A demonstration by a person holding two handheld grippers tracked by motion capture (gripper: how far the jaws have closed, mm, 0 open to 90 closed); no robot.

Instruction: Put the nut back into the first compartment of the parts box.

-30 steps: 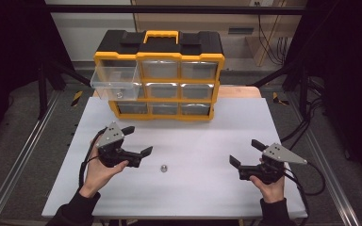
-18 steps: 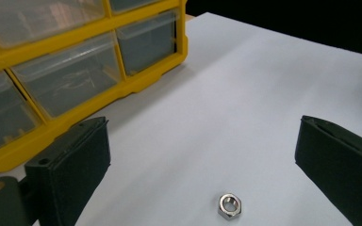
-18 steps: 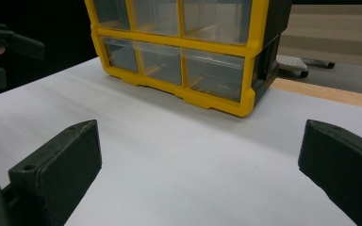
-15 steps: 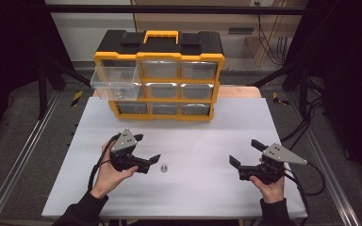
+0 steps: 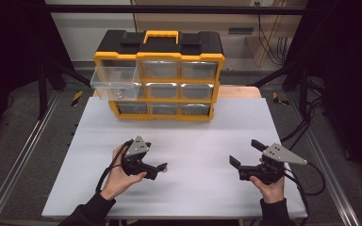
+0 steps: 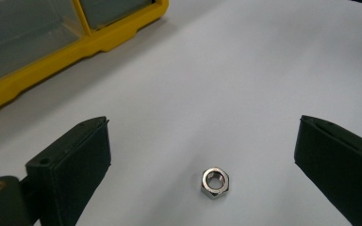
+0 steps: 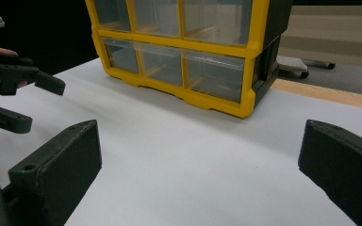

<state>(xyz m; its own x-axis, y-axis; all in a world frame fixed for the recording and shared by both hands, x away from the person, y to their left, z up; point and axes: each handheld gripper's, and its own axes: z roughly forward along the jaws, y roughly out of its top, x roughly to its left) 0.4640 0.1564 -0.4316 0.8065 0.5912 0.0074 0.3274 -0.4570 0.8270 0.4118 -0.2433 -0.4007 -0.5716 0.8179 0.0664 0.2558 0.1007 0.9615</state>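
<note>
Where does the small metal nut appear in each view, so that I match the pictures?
High view: the nut lies on the white table, at the left gripper tips.
Left gripper view: low centre, between the open jaws.
Right gripper view: not in it.
Shared landmark: the yellow drawer cabinet.

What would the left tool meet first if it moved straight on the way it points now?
Most likely the hex nut: it lies on the white table between the open jaws of the left tool, just ahead. Beyond the nut, the table looks free as far as the left gripper view shows.
</note>
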